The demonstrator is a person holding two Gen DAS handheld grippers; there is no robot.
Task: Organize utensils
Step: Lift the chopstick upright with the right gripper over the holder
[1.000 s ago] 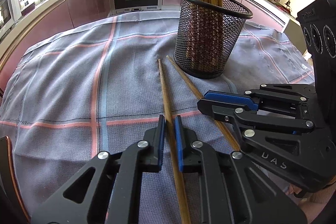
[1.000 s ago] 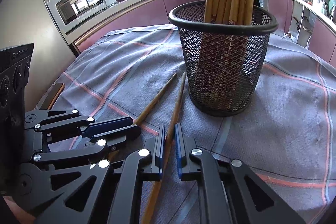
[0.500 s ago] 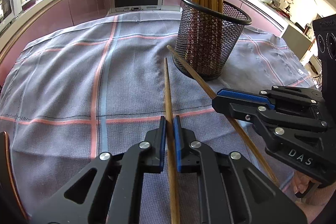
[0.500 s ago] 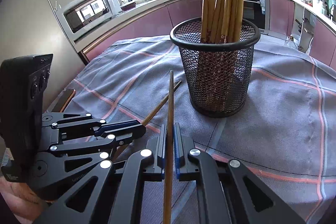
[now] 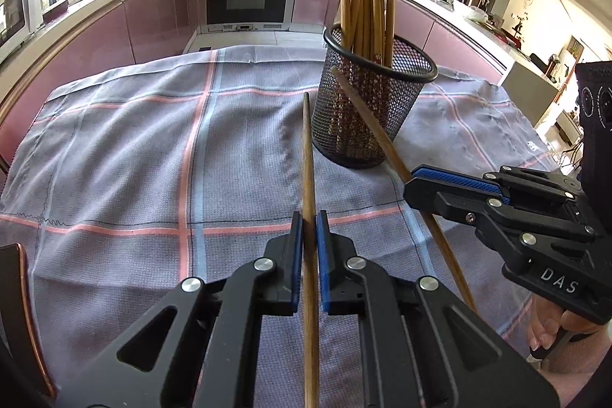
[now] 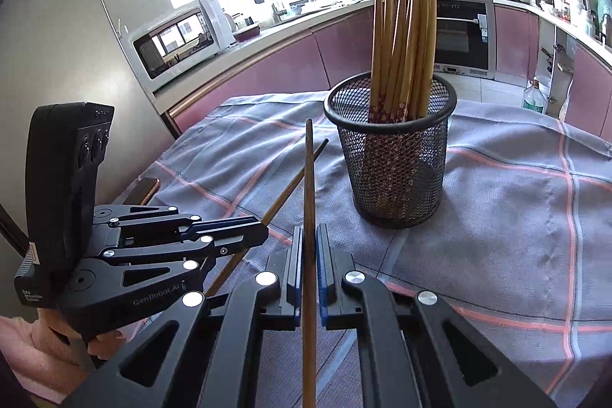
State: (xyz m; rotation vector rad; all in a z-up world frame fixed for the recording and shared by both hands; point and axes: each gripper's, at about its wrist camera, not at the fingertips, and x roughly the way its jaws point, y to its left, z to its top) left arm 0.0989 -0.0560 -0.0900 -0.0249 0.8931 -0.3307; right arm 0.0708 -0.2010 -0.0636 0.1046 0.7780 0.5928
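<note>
between the blue pads of the left claw [image 5: 309, 247] a single wooden chopstick [image 5: 307, 155] is pinched, the jaws pressed nearly together on its shaft. the stick runs forward from the grip, its thin tip raised off the checked cloth [image 5: 153, 148] and pointing toward the black mesh cup [image 5: 367, 117]. the right claw [image 6: 309, 247] pinches a second chopstick [image 6: 308, 178] the same way, its tip lifted and aimed just left of the cup's rim. each claw appears at the edge of the other's view, with a hand [image 5: 550, 327] under the right one.

handling, as judged: each stick looks light, stiff and smooth, so it may pivot or slip lengthwise in a narrow pinch. both grips sit partway along the shaft with a long free end ahead, which suits dropping the stick tip-first into the cup, but a small wrist turn swings the tip widely.

the cup stands upright near the middle of the cloth, already holding a bundle of chopsticks [image 6: 401, 37] leaning together. it looks light enough to tip if a tip catches the rim.
</note>
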